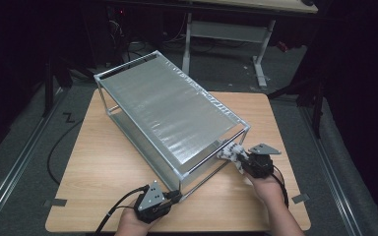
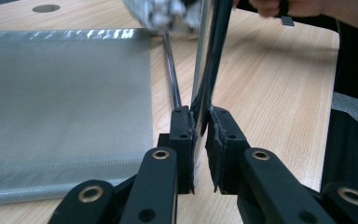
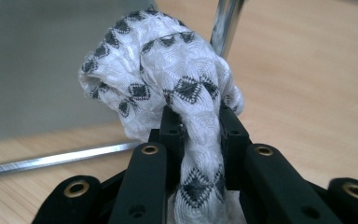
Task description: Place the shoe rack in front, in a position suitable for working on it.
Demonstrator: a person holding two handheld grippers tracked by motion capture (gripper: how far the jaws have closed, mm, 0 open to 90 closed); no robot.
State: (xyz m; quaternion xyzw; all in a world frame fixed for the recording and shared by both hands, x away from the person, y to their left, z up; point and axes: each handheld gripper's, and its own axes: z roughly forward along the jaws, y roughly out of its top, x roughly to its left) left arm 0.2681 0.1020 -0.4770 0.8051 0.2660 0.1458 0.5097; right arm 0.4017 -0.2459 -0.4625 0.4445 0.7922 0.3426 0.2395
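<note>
Nearest the worktop's front edge, the left hand-held gripper is clamped on the near corner post of the metal rack. Farther along that end, the right hand-held gripper grips a white cloth (patterned with dark diamonds), bunched up just beside the rack's far corner post. The rack stands slantwise across the worktop's middle, its grey top sheet reaching away.

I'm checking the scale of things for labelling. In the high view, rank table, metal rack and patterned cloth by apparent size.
1. table
2. metal rack, nearly covering the tabletop's middle
3. patterned cloth, a small bundle in the right tongs
</note>
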